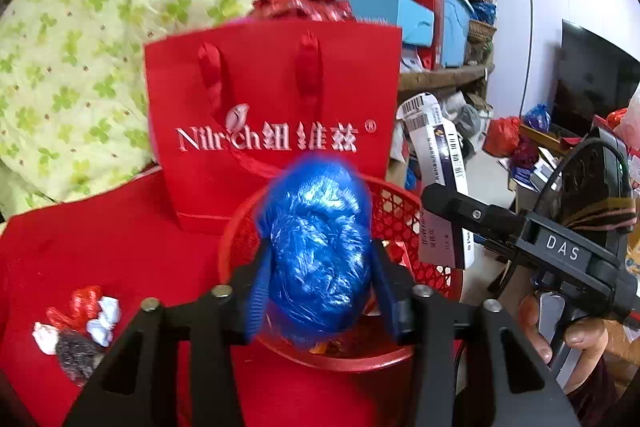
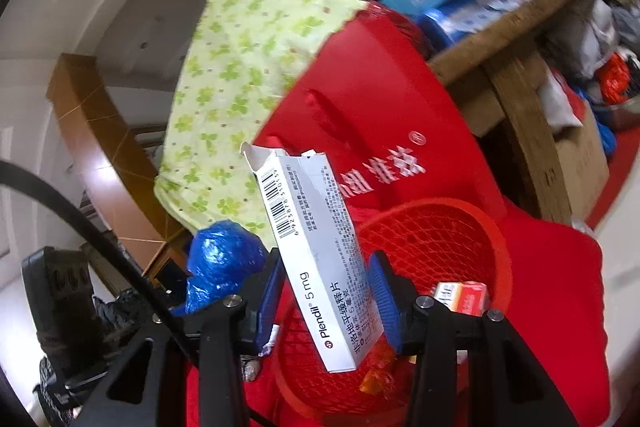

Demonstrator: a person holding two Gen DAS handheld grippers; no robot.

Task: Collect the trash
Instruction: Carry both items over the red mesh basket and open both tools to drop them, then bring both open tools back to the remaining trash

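A crumpled blue plastic ball (image 1: 320, 247) sits between the pads of my left gripper (image 1: 320, 287), just over the red mesh basket (image 1: 400, 207). It is blurred and the pads do not press on it, so the gripper is open. My right gripper (image 2: 326, 287) is shut on a white Plendil medicine box (image 2: 320, 259), tilted above the same basket (image 2: 440, 239). The left wrist view shows that box (image 1: 440, 187) at the basket's right rim. From the right wrist view the blue ball (image 2: 224, 259) shows at the left.
A red paper bag (image 1: 272, 99) stands right behind the basket on a red cloth (image 1: 100, 247). Red, white and grey wrappers (image 1: 80, 323) lie on the cloth to the left. A small orange box (image 2: 460, 297) lies in the basket. A green-patterned cloth (image 1: 80, 27) and cluttered shelves stand behind.
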